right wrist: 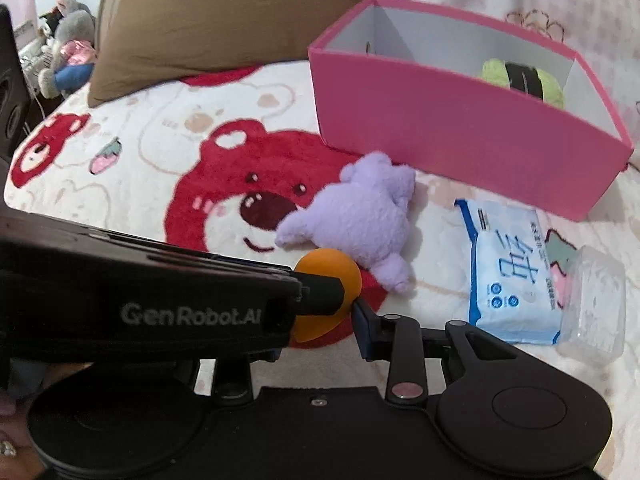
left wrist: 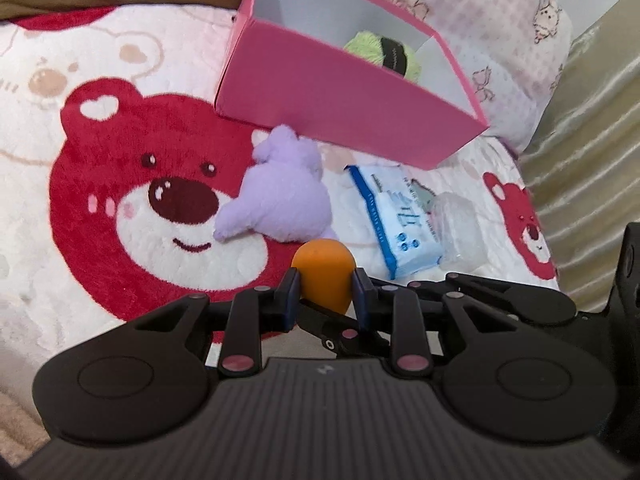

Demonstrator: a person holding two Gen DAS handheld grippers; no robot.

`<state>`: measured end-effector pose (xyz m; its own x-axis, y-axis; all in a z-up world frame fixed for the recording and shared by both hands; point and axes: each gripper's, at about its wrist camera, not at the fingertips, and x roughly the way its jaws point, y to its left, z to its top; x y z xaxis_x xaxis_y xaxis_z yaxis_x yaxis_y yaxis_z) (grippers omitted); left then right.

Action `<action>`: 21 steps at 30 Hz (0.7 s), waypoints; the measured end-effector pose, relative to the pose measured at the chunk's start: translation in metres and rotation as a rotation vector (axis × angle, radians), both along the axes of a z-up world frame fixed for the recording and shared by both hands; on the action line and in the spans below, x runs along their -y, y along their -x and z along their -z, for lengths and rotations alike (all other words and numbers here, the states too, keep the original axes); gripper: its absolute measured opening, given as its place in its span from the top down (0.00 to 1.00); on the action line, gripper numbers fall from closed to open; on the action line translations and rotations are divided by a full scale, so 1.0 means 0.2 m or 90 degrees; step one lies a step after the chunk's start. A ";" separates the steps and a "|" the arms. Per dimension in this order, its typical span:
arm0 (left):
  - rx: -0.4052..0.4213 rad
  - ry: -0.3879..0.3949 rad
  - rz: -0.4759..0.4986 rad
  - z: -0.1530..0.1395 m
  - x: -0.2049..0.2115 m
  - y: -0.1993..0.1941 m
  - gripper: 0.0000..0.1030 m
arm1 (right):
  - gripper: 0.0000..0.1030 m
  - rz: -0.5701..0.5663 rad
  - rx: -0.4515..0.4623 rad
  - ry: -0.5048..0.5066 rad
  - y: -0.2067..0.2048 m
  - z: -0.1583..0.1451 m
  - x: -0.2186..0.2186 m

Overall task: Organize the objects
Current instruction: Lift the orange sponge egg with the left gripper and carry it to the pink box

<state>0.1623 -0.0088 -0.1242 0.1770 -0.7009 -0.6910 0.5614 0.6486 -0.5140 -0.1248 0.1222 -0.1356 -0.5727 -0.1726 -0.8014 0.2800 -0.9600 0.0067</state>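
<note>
- I have the orange egg-shaped piece (left wrist: 325, 276) pinched in my left gripper (left wrist: 325, 286); its jaws are closed on the two sides of the piece, and the rounded top pokes out ahead of the pads.
- My right gripper (right wrist: 320, 312) works the same piece. In the right wrist view one blue pad presses its right flank, while the other pad is hidden behind the left gripper's body, so I take those jaws as clamped on it too.
- Two grips on one small smooth thing looks to me like a handover, or a steadying hold so it cannot roll off the soft blanket (left wrist: 48, 184).
- The piece sits over the near part of the bed, just in front of the purple plush toy (left wrist: 280, 196), well short of the pink box (left wrist: 340, 96).
- The box stands toward the far side of the bed, open top up, with a green yarn ball (left wrist: 384, 52) already in its right end, so I judge it the collecting place.
- Still outside it, toward the bed's right edge: the blue tissue pack (left wrist: 400, 220) and the clear plastic case (left wrist: 456, 224) touching it.
</note>
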 end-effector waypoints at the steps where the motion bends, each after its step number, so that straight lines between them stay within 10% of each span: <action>1: -0.001 0.003 0.000 -0.02 -0.01 0.01 0.75 | 0.62 -0.003 -0.002 0.007 -0.01 -0.02 -0.01; 21: 0.094 -0.008 0.003 -0.57 -0.11 0.16 0.75 | 0.62 -0.055 -0.104 0.036 -0.20 -0.48 0.03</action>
<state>0.1310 0.0125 -0.0108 0.2747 -0.6933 -0.6662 0.6333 0.6519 -0.4172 -0.0839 0.1171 -0.0398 -0.6760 -0.2694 -0.6859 0.3633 -0.9317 0.0079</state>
